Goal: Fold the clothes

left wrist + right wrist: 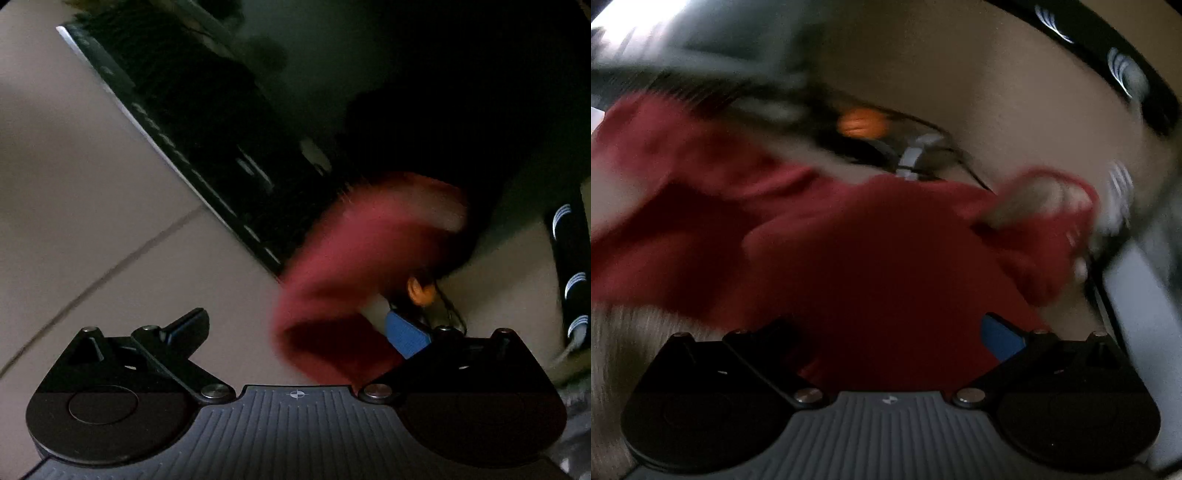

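Note:
A dark red garment [354, 258] hangs blurred above the beige tiled floor in the left wrist view. Its lower fold lies against the blue pad of the right-hand finger [406, 338]. My left gripper [295, 332] is open, jaws spread wide, and the cloth fills only the right part of the gap. In the right wrist view the same red garment [871, 266] spreads across the middle, heavily blurred. My right gripper [888, 336] is also open, and the cloth lies between and beyond its fingers. A pale patch [1038, 199] shows on the garment at the right.
A dark mat [192, 122] with a pale edge lies on the floor tiles [92, 184]. A black strip with white curved marks [574, 280] [1123, 70] runs along the right. An orange-and-black device [419, 290] [860, 123] with thin cables sits behind the garment.

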### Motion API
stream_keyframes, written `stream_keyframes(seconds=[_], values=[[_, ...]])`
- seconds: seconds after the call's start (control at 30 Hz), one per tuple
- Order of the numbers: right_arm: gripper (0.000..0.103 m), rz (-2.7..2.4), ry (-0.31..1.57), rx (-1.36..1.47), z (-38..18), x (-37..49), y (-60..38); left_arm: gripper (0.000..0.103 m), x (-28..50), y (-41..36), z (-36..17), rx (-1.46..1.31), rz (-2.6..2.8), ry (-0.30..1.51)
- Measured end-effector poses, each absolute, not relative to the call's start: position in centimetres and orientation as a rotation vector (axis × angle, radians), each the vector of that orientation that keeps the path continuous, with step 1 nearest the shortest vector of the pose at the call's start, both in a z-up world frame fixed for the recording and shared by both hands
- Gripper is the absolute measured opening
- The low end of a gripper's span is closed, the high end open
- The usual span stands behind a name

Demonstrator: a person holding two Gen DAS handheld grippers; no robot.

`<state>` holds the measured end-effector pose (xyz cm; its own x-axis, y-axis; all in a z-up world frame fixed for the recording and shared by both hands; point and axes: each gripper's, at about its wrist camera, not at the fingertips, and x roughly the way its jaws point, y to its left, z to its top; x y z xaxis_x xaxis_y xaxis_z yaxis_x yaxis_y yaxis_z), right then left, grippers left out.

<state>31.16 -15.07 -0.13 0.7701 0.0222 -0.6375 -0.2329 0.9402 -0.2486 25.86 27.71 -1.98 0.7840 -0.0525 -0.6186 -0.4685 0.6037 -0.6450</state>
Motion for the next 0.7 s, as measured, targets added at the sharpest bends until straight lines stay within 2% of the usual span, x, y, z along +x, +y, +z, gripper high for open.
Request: stream_keyframes(seconds=[0.13,0.23,0.43,0.53,0.7], values=[[0.103,-0.210,0.556,0.083,2.8,28.5,-23.8,0.103,25.0,26.4,-0.2,-0.694,0.194,0.637],[0.103,-0.460,0.483,0.276,2.8,23.3,-29.8,0.103,24.8,23.8,0.8,-0.540,0.006,0.648],[0.103,-0.703,0.537,0.595,-0.4,13.9,-36.2,0.103,26.2,15.2,-0.6,-0.259,-0.353,0.742],[0.103,-0.746,0.536,0.626,-0.7,11.0,-36.5,0.103,26.4,11.5,-1.8,-0.196,-0.435,0.807],[0.103,-0.544,0.501,0.405,2.3,10.4,-32.7,0.103,27.5,8.5,-4.4,-0.104,-0.470,0.882]])
